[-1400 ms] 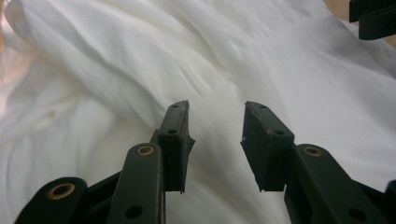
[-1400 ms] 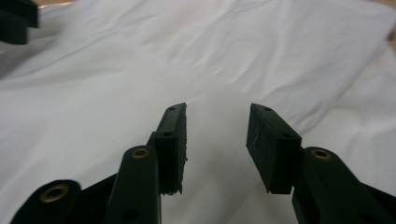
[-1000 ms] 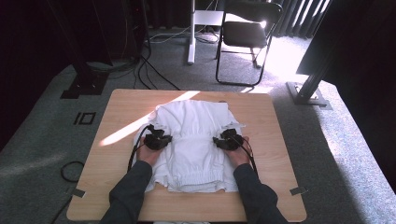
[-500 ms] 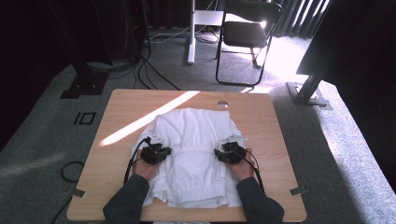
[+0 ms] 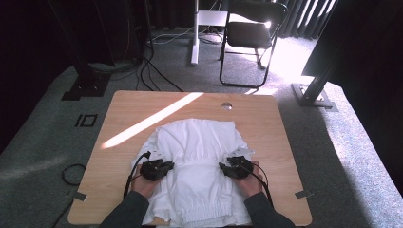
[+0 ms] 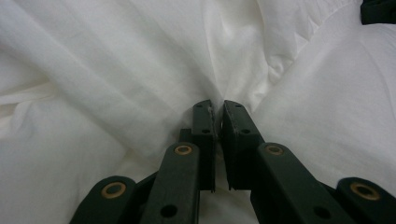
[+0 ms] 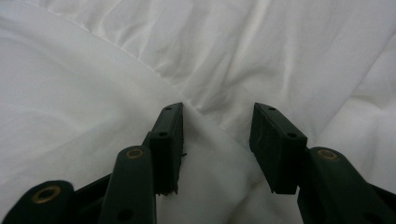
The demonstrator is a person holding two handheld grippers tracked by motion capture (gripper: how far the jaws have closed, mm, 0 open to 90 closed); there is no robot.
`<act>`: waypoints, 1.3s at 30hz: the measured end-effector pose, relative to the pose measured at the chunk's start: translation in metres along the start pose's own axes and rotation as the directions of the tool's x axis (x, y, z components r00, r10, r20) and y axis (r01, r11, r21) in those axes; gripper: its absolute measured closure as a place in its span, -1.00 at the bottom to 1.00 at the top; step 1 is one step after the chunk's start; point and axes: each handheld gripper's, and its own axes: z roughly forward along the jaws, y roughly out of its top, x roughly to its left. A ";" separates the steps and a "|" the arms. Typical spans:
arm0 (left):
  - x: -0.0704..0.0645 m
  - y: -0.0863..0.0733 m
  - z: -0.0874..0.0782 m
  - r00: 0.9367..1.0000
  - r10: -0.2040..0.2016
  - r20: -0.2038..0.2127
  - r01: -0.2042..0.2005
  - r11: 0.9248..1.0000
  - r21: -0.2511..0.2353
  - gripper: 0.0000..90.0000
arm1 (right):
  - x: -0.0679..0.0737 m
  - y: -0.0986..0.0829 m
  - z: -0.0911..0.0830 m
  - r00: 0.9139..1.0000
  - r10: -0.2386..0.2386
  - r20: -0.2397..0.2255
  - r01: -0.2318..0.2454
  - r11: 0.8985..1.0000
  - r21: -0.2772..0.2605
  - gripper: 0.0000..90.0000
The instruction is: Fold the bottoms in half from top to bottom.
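A white garment point(image 5: 197, 161) lies bunched on the near half of the wooden table point(image 5: 142, 109), its elastic hem hanging at the front edge. My left gripper point(image 5: 164, 167) rests on the garment's left side. In the left gripper view its jaws pinch a fold of the white cloth point(image 6: 140, 70) at the left gripper's point(image 6: 215, 108) tips. On the garment's right side is my right gripper point(image 5: 227, 169). In the right gripper view the right gripper point(image 7: 218, 114) stands open, with a ridge of cloth point(image 7: 219, 140) lying between its jaws.
A small round hole point(image 5: 226, 105) sits near the table's far edge. A strip of sunlight crosses the far left of the tabletop. Beyond the table stand a black folding chair point(image 5: 252, 35) and a white post point(image 5: 195, 28), with cables on the grey carpet.
Both grippers have come toward the table's near edge, dragging the garment with them. The far part of the tabletop, hole included, is now uncovered.
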 end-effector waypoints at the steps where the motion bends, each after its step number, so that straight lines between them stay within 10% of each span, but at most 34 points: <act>1: -0.002 -0.001 -0.001 1.000 0.000 0.003 0.000 1.000 0.004 0.88 | 0.000 -0.001 -0.001 1.000 -0.002 -0.004 0.002 1.000 0.000 0.20; 9: -0.010 -0.005 -0.009 0.999 0.031 0.031 -0.032 0.999 0.024 0.69 | 0.005 -0.007 -0.008 1.000 -0.002 -0.020 0.003 1.000 0.017 0.19; 13: -0.004 0.008 -0.021 0.999 0.043 -0.009 -0.043 0.998 -0.048 0.33 | 0.005 -0.008 -0.010 1.000 0.002 -0.028 -0.002 1.000 0.013 0.19; 18: 0.041 0.052 -0.029 0.981 -0.104 -0.166 0.078 0.985 -0.154 -0.04 | 0.002 -0.005 -0.010 0.998 0.023 -0.052 -0.022 0.999 0.030 0.17; 21: 0.065 0.069 -0.014 0.967 -0.151 -0.207 0.130 0.985 -0.114 -0.08 | -0.007 0.000 -0.013 0.997 0.055 -0.062 -0.055 0.998 0.004 0.17; 26: 0.087 0.078 0.007 0.962 -0.188 -0.200 0.179 0.982 -0.062 -0.05 | -0.034 0.026 -0.019 0.996 0.090 -0.011 -0.090 0.993 -0.077 0.14; 35: 0.097 0.075 0.032 0.953 -0.259 -0.155 0.262 0.965 0.002 0.05 | -0.107 0.079 0.033 0.957 0.290 0.022 -0.286 0.953 -0.103 0.01; 39: 0.096 0.073 0.033 0.963 -0.235 -0.130 0.240 0.971 0.018 0.59 | -0.116 0.085 0.056 0.940 0.338 -0.044 -0.340 0.937 -0.076 0.35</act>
